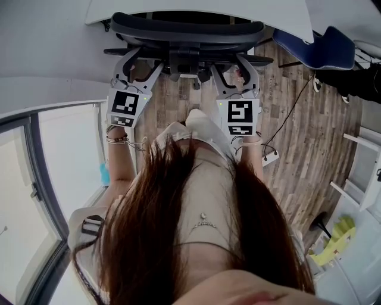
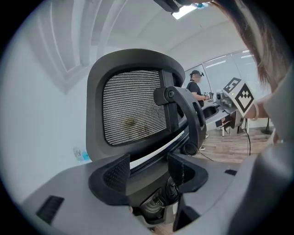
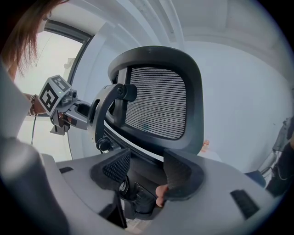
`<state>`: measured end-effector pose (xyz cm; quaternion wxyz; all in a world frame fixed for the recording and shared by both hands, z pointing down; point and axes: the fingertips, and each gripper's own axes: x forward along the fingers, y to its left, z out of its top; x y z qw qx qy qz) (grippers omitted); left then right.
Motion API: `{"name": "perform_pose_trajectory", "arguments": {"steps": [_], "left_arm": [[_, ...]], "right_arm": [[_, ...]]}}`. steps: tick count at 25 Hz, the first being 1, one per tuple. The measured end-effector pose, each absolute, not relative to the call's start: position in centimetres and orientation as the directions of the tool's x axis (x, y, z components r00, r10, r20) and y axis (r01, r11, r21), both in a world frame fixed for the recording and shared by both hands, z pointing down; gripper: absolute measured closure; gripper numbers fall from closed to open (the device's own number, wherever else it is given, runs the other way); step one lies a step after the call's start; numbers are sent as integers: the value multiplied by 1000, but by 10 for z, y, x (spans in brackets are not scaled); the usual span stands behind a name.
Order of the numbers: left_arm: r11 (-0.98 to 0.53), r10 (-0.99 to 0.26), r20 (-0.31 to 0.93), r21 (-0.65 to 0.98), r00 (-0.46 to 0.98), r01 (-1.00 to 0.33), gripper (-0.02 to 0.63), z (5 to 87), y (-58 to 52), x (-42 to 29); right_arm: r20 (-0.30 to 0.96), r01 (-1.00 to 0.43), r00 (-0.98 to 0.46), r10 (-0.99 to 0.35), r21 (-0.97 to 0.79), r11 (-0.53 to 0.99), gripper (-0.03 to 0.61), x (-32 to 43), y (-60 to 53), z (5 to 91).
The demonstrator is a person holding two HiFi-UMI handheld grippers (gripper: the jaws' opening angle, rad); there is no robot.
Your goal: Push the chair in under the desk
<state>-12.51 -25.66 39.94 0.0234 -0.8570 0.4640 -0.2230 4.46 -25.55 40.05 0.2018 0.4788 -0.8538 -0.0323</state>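
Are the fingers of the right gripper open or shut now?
Open. The right gripper shows its fingers well apart, with the back frame of the chair between them; whether they touch it cannot be told.

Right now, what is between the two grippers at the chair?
The head view shows the dark central back support of the chair between the left gripper and the right gripper, with wooden floor showing below it.

Office: mesh chair (image 1: 187,30), white desk (image 1: 149,6).

chair (image 1: 187,30) just before desk (image 1: 238,9), open floor (image 1: 297,143) right
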Motion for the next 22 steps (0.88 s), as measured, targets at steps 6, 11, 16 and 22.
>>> {"name": "perform_pose_trajectory", "arguments": {"steps": [6,11,16,22], "left_arm": [[-567,-809,348,-246,475,-786,365,398,-275,-122],[-569,-806,354,-239,475,-787,365,398,-288,-124],[-574,-801,361,-236,478,-784,365,396,-310,-123],[-573,-802,357,-236,478,-785,365,396,-312,-123]], "right_arm": [[320,-812,-452,-833,239,533,341,48,-272,400],[325,-815,-447,-833,237,529,341,46,-285,400],[335,-818,-441,-832,230,527,341,47,-307,399],[337,-818,-441,-832,230,527,341,47,-309,399]]}}
